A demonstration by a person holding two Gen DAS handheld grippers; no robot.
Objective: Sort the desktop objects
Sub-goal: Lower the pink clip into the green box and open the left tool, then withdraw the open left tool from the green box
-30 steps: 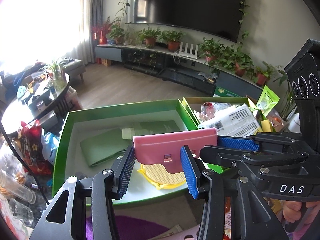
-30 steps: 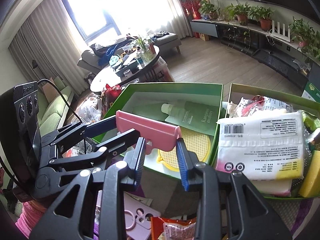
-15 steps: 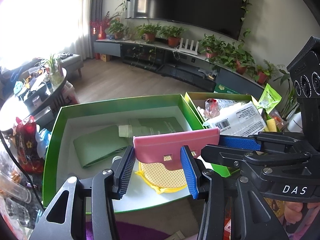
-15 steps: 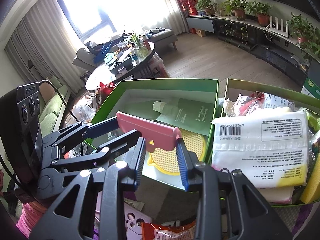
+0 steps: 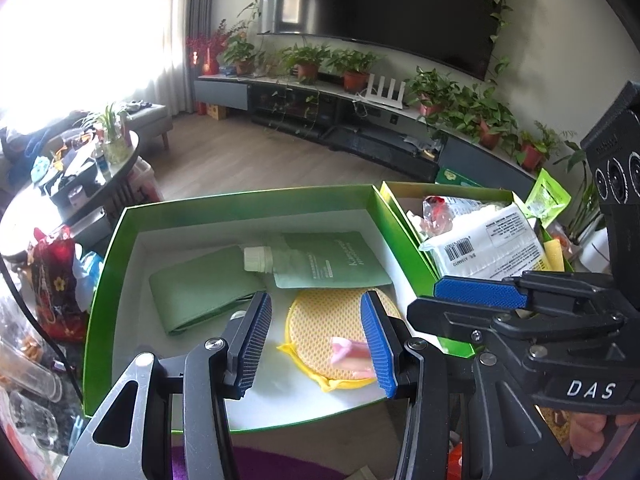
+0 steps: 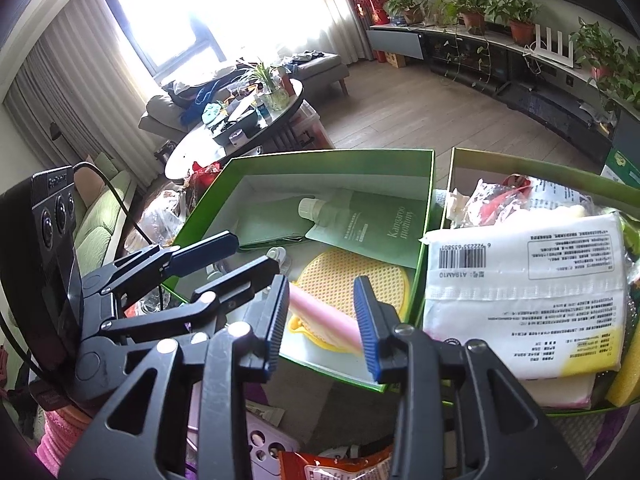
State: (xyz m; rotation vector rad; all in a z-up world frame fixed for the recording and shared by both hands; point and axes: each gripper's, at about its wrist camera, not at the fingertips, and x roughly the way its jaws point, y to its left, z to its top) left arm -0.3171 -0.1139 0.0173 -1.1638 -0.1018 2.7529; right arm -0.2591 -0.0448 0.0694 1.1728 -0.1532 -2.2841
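Note:
A pink wallet [image 6: 324,316] lies tilted on the round yellow mesh pad [image 5: 320,320] inside the open green box [image 5: 248,200], and looks blurred in the left wrist view [image 5: 352,354]. My right gripper [image 6: 321,284] hovers over it; its jaws are opening and their pads are off the wallet. My left gripper [image 5: 316,304] stands open just above the box with nothing gripped. Each gripper shows in the other's view: the right one's blue fingers [image 5: 480,292] and the left one's fingers [image 6: 208,248]. A green pouch [image 5: 332,260] with a white cap and a flat green case [image 5: 196,292] lie further back in the box.
A second box on the right holds a white tissue pack [image 6: 520,280], a yellow sponge [image 6: 628,376] and wrappers. In front lie a lilac phone case [image 6: 260,444] and an orange snack packet [image 6: 332,468]. A red bag [image 5: 52,280] and clutter sit left of the box.
The pink wallet, held up between both grippers before, has dropped onto the yellow pad in the box. The right jaws have widened. Both hands stayed about where they were.

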